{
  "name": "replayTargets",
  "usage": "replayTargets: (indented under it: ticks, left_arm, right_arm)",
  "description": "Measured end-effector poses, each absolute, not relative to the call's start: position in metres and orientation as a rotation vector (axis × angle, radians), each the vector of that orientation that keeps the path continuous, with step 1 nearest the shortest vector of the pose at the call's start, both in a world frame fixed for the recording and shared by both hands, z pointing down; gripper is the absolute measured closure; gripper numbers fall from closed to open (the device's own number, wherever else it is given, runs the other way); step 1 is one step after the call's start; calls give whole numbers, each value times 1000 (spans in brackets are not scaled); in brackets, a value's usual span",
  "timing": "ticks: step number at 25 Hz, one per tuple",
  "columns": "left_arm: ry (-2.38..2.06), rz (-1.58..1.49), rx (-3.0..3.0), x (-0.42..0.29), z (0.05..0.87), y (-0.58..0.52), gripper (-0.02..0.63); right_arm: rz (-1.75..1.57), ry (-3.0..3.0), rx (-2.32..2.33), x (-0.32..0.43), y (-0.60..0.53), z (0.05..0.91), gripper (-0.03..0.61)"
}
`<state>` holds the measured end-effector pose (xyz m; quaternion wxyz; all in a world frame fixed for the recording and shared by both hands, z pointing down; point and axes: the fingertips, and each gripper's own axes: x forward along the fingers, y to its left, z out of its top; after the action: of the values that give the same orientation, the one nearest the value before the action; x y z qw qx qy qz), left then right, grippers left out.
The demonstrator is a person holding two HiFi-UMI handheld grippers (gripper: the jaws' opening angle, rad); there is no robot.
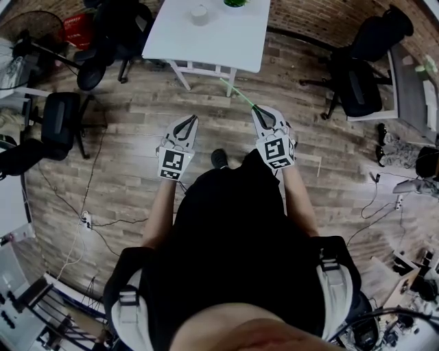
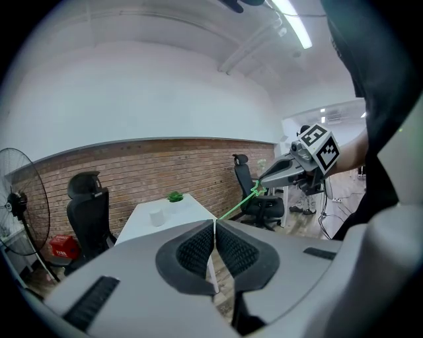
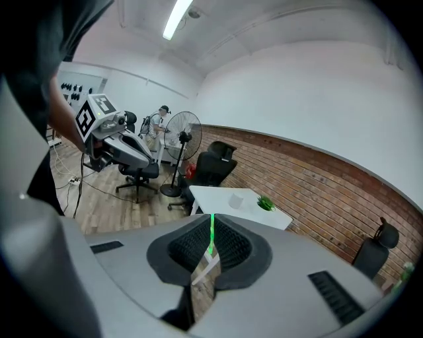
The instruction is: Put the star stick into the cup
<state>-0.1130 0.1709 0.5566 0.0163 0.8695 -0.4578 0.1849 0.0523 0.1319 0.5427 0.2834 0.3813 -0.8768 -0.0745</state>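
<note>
A person stands on a plank floor [image 1: 137, 137] facing a white desk [image 1: 206, 44], a two-jaw gripper in each hand, both held out at about the same height over the floor. The right gripper [image 1: 258, 110] is clamped on the thin green star stick [image 1: 236, 94]. Its ribbed pads are drawn nearly together, with only the stick between them. From the left gripper view, the stick's star-shaped end sits just at the jaw tips, and the plain shaft slants away toward the desk. The stick's free end hangs in the air just short of the desk's near edge, touching nothing. The left gripper [image 1: 186, 120] is empty, its two pads pressed together with no gap showing between them. It is held beside the right one and apart from it, clear of the stick.

The white cup [image 1: 199, 15] stands upright on the desk, well back from the near edge and well apart from the stick. A small green plant [image 1: 234, 3] sits near the cup, farther back and to the right. Black office chairs [image 1: 357, 75] stand on the floor at either side of the desk.
</note>
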Motion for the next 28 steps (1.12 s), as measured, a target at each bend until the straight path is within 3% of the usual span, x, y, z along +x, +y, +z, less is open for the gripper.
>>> replayTargets:
  ticks: [28]
  left_arm:
    - [-1518,570,2643,-127,550,126,586]
  right_arm:
    - [-214,-2365,944,43,76,548,566]
